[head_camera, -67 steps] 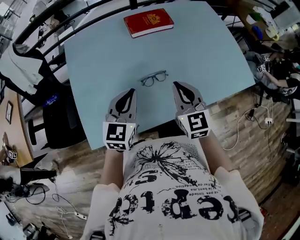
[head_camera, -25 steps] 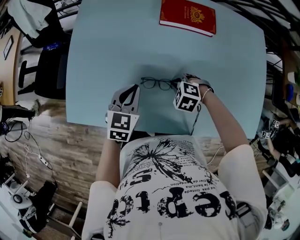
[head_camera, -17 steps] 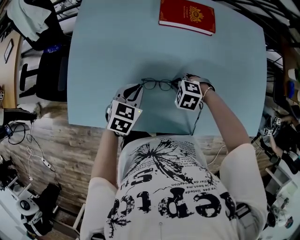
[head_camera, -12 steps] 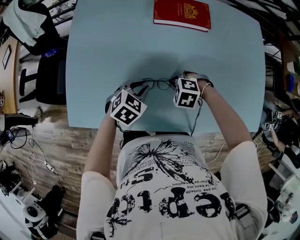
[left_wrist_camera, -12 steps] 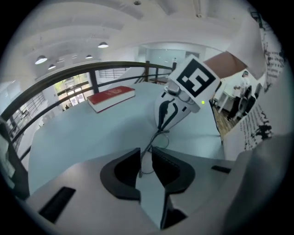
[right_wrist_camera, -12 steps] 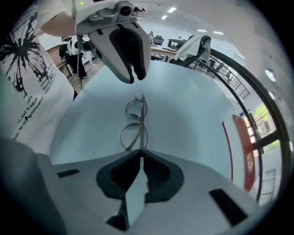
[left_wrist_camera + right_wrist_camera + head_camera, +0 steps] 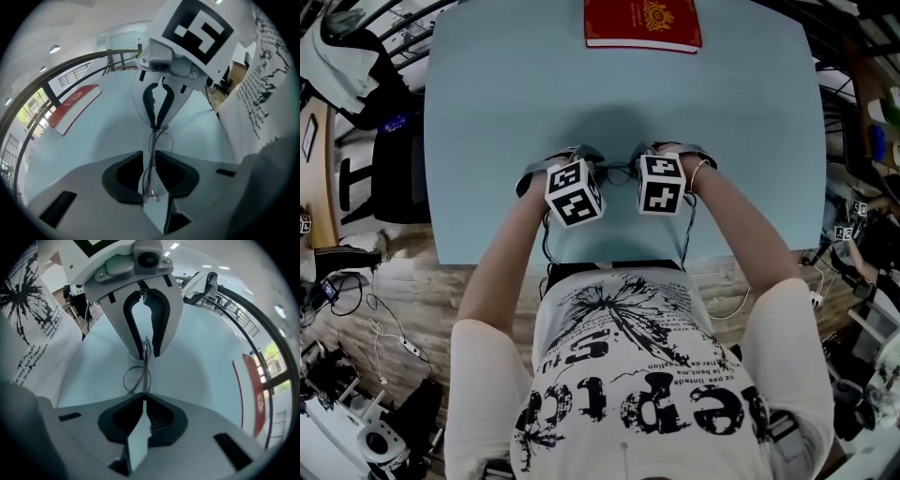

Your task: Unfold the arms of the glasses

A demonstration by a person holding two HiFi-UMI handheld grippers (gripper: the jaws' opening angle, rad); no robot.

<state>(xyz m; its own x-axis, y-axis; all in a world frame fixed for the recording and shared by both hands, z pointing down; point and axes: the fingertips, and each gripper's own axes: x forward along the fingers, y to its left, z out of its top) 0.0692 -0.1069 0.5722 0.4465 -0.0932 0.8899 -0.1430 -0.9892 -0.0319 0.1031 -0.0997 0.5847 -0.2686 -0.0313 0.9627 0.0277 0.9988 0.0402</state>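
Brings the left gripper (image 7: 149,159) in and down since a second ago, from the near edge of the table (image 7: 487,112) up against one end of the glasses (image 7: 162,140), cube rolled over. Has just been opening its jaws: stands them apart now, with the thin frame running through the gap and neither pad pressing on it. Keeps the right gripper (image 7: 143,398) planted, jaws pinched together on the other end of the frame. Points both grippers steeply down, nose to nose, glasses strung between them over the table's near half. Leaves the red book (image 7: 642,23) flat at the far edge, well apart.
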